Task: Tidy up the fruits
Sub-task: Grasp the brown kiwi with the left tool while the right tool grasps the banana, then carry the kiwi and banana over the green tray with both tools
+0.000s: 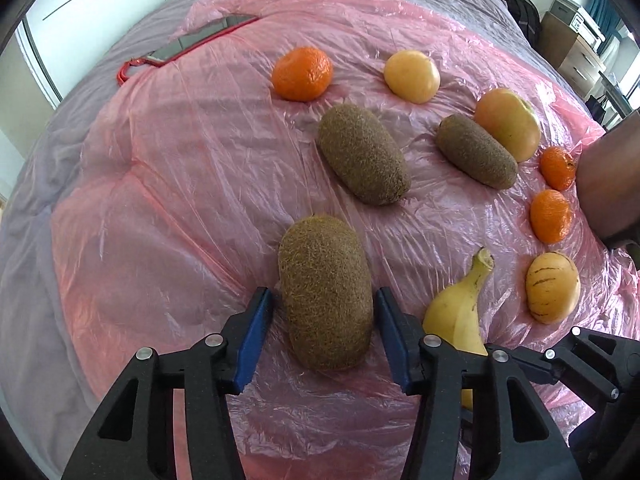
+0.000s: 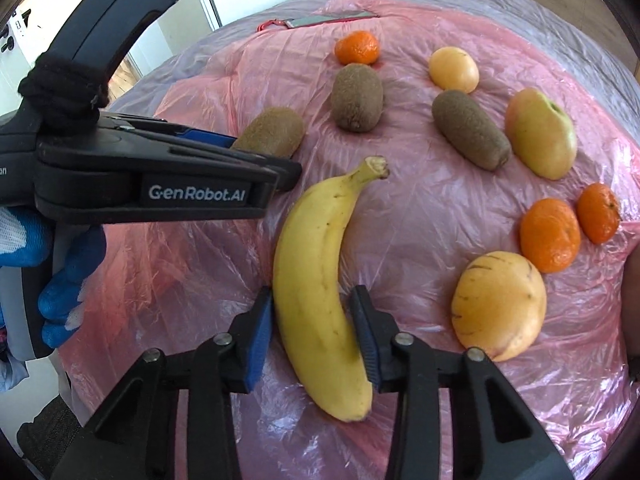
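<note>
Fruits lie on a pink plastic sheet (image 1: 160,200). My left gripper (image 1: 325,300) points steeply down, shut on the nearest kiwi (image 1: 324,272), with a blue pad against each long side. In the right wrist view that kiwi (image 2: 276,130) shows behind the left gripper's black fingers (image 2: 280,168). My right gripper (image 2: 312,300) is shut on the lower half of a yellow banana (image 2: 316,232), stem pointing away. The banana (image 1: 460,312) lies just right of the held kiwi.
Two more kiwis (image 1: 364,154) (image 1: 476,152), a mandarin (image 1: 302,74), a round yellow fruit (image 1: 412,76), an apple (image 1: 508,124), two mandarins (image 1: 551,216) and a striped yellow fruit (image 1: 553,288) lie beyond. A flat dark device (image 1: 204,36) lies far left. A blue-gloved hand (image 2: 60,280) holds the left gripper.
</note>
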Demonstrator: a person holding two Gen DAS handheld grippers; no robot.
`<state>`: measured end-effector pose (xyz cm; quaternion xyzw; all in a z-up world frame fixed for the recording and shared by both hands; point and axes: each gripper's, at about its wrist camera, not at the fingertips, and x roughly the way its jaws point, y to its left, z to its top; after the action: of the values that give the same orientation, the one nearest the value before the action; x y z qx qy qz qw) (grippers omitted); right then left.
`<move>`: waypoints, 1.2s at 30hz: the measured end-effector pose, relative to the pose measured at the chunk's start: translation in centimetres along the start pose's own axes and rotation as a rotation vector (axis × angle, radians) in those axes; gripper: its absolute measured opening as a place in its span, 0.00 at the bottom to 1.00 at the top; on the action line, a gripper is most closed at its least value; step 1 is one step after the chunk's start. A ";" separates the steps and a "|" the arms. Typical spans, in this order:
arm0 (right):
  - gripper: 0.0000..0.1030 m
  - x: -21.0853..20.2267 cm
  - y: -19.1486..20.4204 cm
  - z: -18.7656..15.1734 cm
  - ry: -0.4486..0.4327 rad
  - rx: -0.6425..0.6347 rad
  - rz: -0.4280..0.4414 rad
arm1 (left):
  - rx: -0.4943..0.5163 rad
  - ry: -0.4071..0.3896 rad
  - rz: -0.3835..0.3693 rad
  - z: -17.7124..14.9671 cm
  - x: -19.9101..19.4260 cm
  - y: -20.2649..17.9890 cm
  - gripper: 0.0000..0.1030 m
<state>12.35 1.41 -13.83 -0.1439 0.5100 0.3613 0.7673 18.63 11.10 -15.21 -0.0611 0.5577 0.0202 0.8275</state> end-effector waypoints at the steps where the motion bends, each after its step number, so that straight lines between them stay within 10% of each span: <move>1: 0.53 0.2 -0.1 0.0 0.004 0.005 0.006 | -0.002 0.003 -0.002 0.0 0.2 0.0 0.45; 23: 0.36 -3.7 1.1 -1.1 -0.070 0.051 0.073 | -0.134 -0.155 -0.071 -2.1 -5.5 4.0 0.34; 36: 0.36 -12.2 -0.1 -5.8 -0.189 0.161 0.083 | -0.064 -0.220 -0.149 -5.4 -12.5 -1.2 0.34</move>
<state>5.86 -7.07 -5.57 -0.0258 0.4682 0.3625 0.8055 9.04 9.67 -5.61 -0.1264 0.4564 -0.0169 0.8806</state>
